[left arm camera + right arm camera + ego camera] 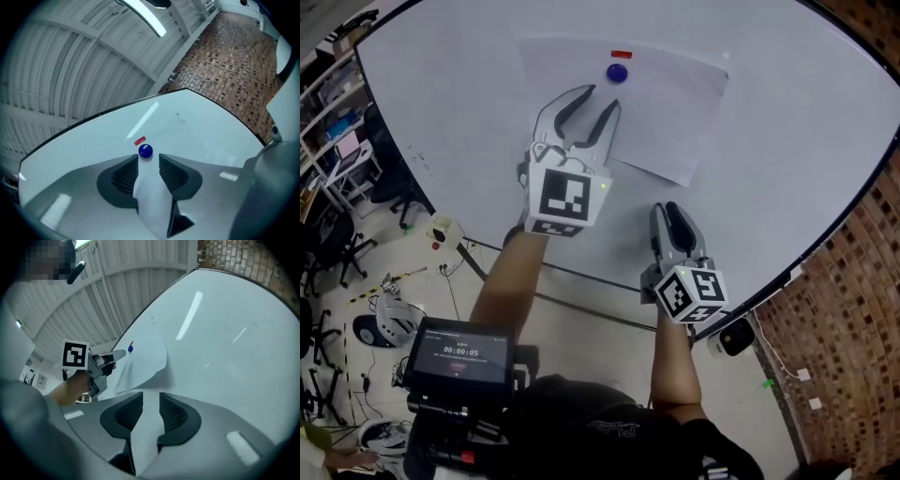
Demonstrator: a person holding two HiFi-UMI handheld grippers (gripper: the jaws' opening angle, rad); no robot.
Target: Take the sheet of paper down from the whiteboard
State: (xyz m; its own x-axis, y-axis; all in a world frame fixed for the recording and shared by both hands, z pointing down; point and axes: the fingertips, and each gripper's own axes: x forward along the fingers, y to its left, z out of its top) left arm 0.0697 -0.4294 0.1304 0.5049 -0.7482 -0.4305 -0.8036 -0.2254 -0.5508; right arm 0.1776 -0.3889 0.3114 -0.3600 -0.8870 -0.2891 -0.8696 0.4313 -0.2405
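Note:
A white sheet of paper (666, 103) hangs on the whiteboard (797, 141), pinned near its top edge by a round blue magnet (617, 72); a small red strip (621, 54) sits just above it. My left gripper (600, 97) is open in front of the sheet's left part, its tips just below the magnet (145, 150), with nothing gripped. My right gripper (667, 208) is open and empty, below the sheet's lower corner and apart from it. In the right gripper view the sheet's (145, 357) lower edge curls off the board, with the left gripper (119, 354) beside it.
A brick wall (853, 281) borders the board at the right. A small white device (733, 336) sits at the board's lower edge. A screen unit (459, 354) hangs at the person's chest. Chairs and desks (337, 159) crowd the floor at the left.

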